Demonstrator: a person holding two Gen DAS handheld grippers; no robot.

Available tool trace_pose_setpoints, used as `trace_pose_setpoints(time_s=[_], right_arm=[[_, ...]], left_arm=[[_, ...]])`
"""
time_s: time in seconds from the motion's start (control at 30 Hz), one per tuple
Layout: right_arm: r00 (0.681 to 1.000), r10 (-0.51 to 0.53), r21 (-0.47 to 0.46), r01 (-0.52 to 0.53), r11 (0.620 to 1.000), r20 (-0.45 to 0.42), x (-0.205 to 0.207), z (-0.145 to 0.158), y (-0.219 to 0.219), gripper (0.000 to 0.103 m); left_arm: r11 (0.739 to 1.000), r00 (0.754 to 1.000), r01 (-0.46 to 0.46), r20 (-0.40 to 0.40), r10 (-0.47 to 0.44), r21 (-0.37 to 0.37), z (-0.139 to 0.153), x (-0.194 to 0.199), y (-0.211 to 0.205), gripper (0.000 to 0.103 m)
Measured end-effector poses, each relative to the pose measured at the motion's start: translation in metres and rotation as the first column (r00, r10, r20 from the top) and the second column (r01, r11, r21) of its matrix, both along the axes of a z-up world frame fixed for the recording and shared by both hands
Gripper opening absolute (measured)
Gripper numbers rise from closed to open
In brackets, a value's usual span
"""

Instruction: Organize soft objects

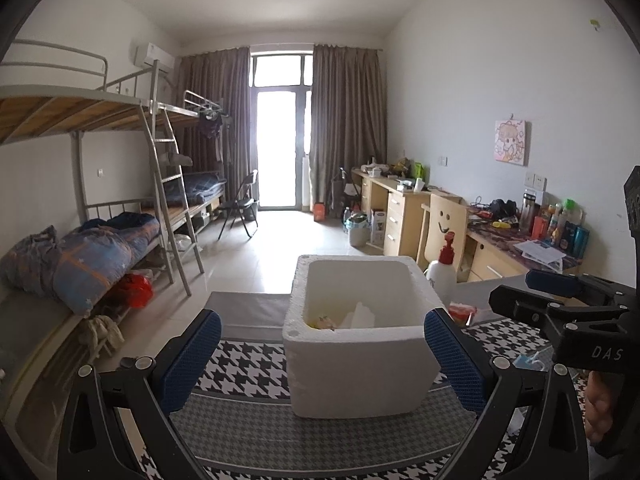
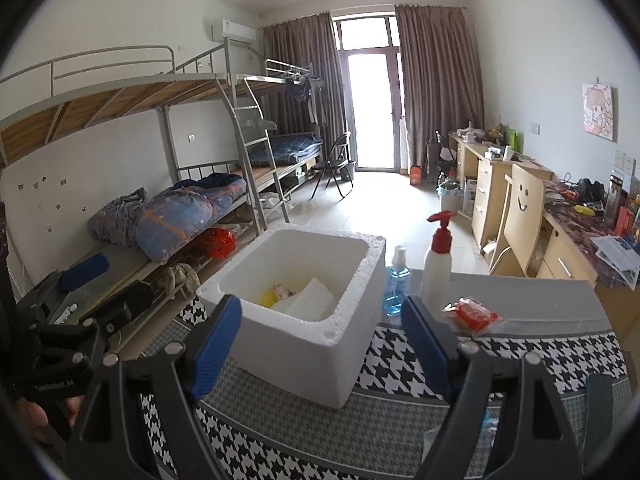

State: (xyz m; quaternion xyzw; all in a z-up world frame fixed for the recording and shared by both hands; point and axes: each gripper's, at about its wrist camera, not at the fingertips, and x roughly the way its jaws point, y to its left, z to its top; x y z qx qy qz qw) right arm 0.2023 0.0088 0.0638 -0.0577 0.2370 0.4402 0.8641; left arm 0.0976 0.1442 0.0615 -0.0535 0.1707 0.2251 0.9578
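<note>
A white foam box (image 1: pixel 360 344) stands on a houndstooth cloth (image 1: pixel 248 424); it also shows in the right wrist view (image 2: pixel 304 336). Inside lie a yellow item (image 2: pixel 267 299), a small pinkish toy (image 2: pixel 285 291) and white pieces (image 2: pixel 312 300). A red packet in clear wrap (image 2: pixel 474 316) lies on the cloth right of the box. My left gripper (image 1: pixel 322 360) is open and empty, its pads on either side of the box's near face. My right gripper (image 2: pixel 320 344) is open and empty, just before the box.
A white pump bottle with a red top (image 2: pixel 438 264) and a blue spray bottle (image 2: pixel 396 284) stand behind the box. Bunk beds (image 2: pixel 168 208) line the left wall. Desks (image 2: pixel 520 200) and a wooden chair line the right wall.
</note>
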Motion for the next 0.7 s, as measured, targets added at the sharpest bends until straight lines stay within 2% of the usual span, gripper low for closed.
trace_pose_setpoints(time_s=[0.1,0.33,0.7], right_arm=[[1.0,-0.008,0.01,0.008,1.0,0.0,-0.004,-0.002,-0.007,0.086],[0.999,-0.031,0.014,0.03,0.999,0.028,-0.013,-0.005,-0.021,0.095],[0.996,-0.07,0.025,0.069,0.997,0.054,-0.015,-0.009,-0.046,0.098]], left_arm=[[1.0,1.0,0.011,0.001,-0.011,-0.004,-0.001,-0.001,-0.006,0.102],[0.999,0.999,0.046,-0.001,-0.046,-0.012,-0.007,0.0,-0.021,0.102],[0.995,0.995,0.098,0.007,-0.098,-0.014,-0.008,0.001,-0.039,0.102]])
